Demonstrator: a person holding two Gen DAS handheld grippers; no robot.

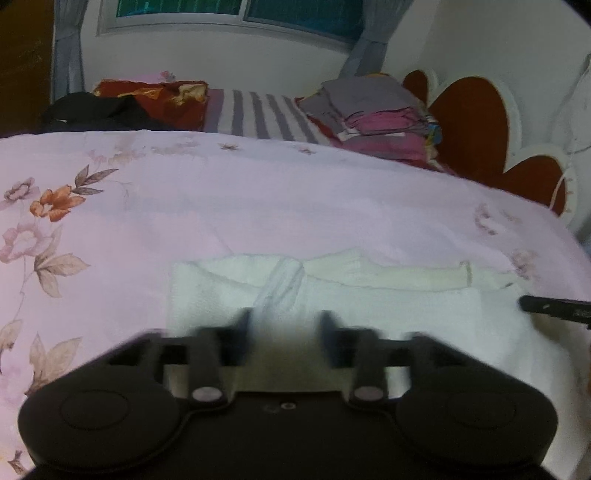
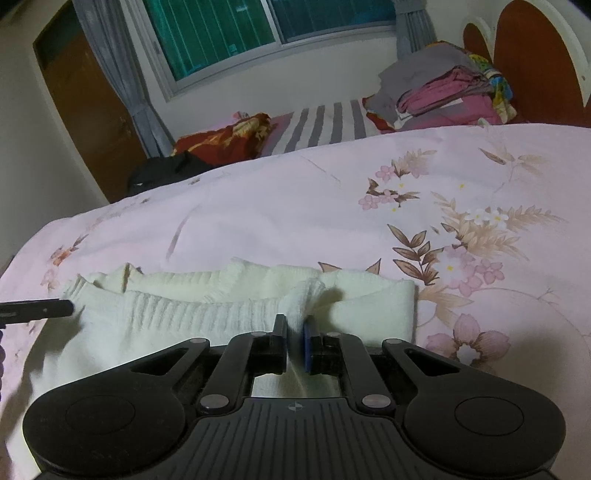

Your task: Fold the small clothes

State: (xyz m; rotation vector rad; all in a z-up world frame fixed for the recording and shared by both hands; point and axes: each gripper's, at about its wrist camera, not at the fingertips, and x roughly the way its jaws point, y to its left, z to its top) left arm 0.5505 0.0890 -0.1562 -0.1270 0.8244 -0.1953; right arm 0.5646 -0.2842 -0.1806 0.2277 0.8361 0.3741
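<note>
Right gripper first: its jaws are sitting nearly together, pinching a raised ridge of the white knit sweater between the pads, and the cloth is bunching up into a small peak just past the fingertips. Over to the left gripper: it is showing blurred in its own view, its fingers standing a little apart with a fold of the same sweater rising between them; whether the pads are actually pressing on the knit I cannot tell. Each tool is peeking into the other's view as a dark tip at the frame edge, near the sweater's ribbed border.

The sweater is lying flat on the near part of the bed, stretched left to right, its ribbed hem and a folded layer showing along its far edge. Beneath it a pink floral bedspread is covering the mattress, with brown leaves and pink blossoms printed to the right in the right wrist view.

Farther off, a striped sheet is showing beyond the bedspread, a stack of folded clothes is sitting far right by the red and white headboard, a red patterned cloth and a dark garment are lying far left, and a window with grey curtains is filling the far wall
</note>
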